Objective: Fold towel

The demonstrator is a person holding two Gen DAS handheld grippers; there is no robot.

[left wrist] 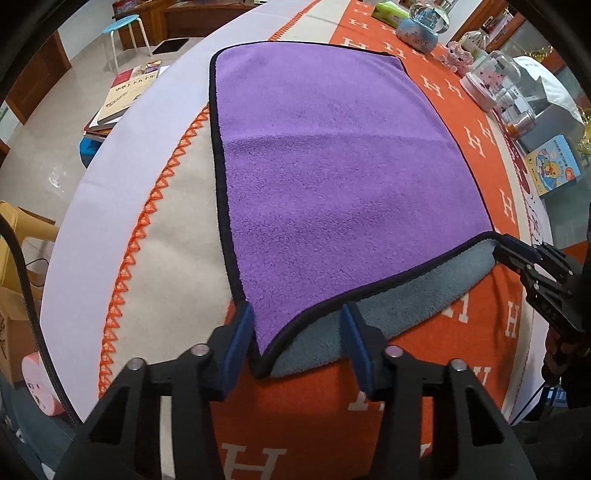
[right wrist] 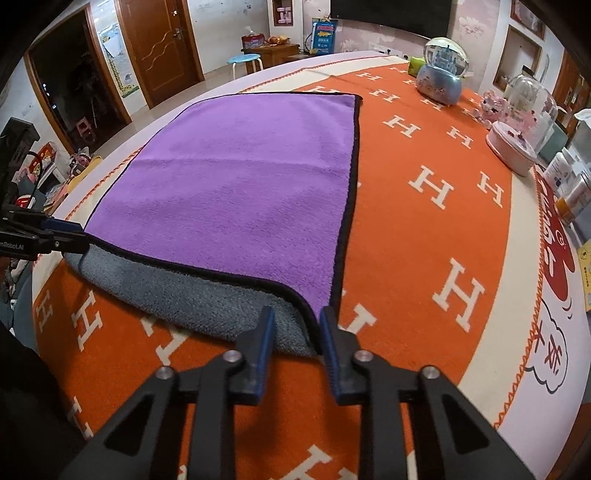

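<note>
A purple towel (left wrist: 332, 166) with black trim and a grey underside lies on the orange H-patterned tablecloth (left wrist: 303, 410); it also shows in the right wrist view (right wrist: 240, 192). Its near edge is lifted, showing the grey side. My left gripper (left wrist: 297, 343) is open, its blue pads either side of the near left corner. My right gripper (right wrist: 297, 334) is open with the near right corner between its pads. It also appears at the right of the left wrist view (left wrist: 517, 254), at that corner. The left gripper shows at the left of the right wrist view (right wrist: 66, 230).
A blue snow globe (right wrist: 441, 75), a pink domed box (right wrist: 517, 144) and small boxes (right wrist: 570, 188) stand along the table's far right. Books (left wrist: 122, 96) and a blue stool (left wrist: 123, 33) are off the table's left side.
</note>
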